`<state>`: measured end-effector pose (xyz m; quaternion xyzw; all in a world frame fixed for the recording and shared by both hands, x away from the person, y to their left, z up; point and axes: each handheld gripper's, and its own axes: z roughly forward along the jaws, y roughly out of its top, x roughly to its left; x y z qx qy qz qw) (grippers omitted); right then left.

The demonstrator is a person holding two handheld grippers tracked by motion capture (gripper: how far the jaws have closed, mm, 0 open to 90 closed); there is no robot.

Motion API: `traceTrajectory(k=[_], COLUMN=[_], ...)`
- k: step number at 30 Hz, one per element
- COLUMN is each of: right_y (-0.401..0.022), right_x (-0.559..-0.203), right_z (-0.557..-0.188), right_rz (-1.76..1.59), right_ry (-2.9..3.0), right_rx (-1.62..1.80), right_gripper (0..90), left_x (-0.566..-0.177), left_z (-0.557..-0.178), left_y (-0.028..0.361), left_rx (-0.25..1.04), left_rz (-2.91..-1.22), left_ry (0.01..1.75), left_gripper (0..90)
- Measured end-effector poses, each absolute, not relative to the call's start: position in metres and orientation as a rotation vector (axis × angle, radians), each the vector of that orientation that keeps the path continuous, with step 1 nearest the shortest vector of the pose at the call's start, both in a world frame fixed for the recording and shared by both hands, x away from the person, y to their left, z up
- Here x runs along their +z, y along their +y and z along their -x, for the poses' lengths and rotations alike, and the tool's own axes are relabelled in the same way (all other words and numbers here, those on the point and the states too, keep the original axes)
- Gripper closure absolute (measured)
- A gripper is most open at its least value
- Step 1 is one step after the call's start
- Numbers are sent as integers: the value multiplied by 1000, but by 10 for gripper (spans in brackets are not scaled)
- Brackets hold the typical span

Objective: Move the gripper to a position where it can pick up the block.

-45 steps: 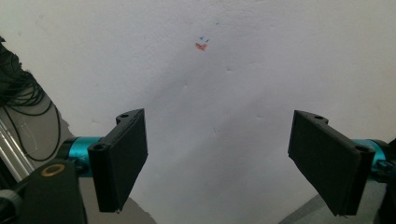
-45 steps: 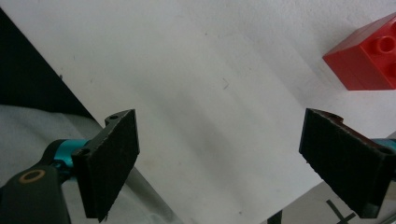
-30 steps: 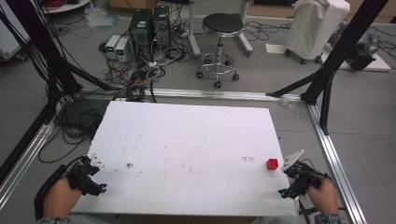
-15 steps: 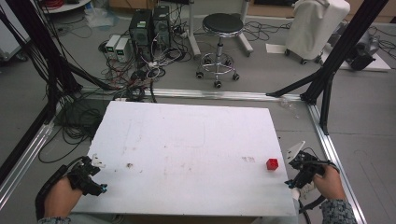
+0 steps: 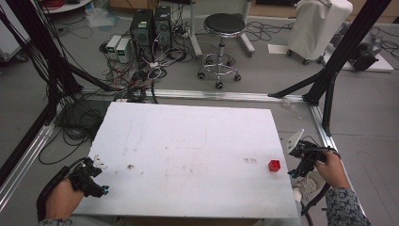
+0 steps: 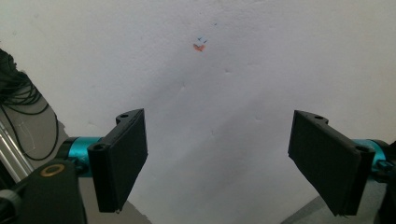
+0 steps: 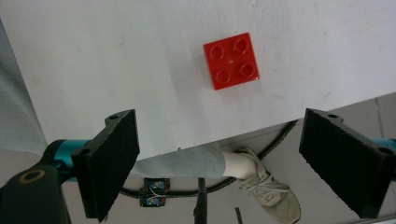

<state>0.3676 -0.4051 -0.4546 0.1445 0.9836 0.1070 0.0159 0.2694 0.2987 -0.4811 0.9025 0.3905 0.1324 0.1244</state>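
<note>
White table (image 5: pixel 188 141): 1 red brick (image 5: pixel 274 165), 2 open hand-held grippers, L (image 5: pixel 94 176) & R (image 5: pixel 301 160).

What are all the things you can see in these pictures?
Brick: one, red, four studs, on the table near its right edge.
Table: one, white, scuffed, middle of the room.
Stool: one, black seat, wheeled, on the floor behind the table.
Computer towers: two, dark, on the floor at the back left among cables.
Shoe: one, pale, below the table edge.
Left gripper: one, black, jaws apart, at the table's near left corner.
Right gripper: one, black, jaws apart, just off the right edge beside the brick.
</note>
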Motion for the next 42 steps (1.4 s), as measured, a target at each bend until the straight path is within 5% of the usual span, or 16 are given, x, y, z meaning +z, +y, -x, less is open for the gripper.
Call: traceTrajectory(k=[42], right_y=[-357], right_x=[-502], right_z=[-400], right_rz=[-56], right_ry=[3157], right_rx=[85], right_gripper=[114], left_x=[-484], left_z=[-269], left_y=[290], left_rx=[390], left_rz=[-2653], left_ry=[1131], left_gripper=[196])
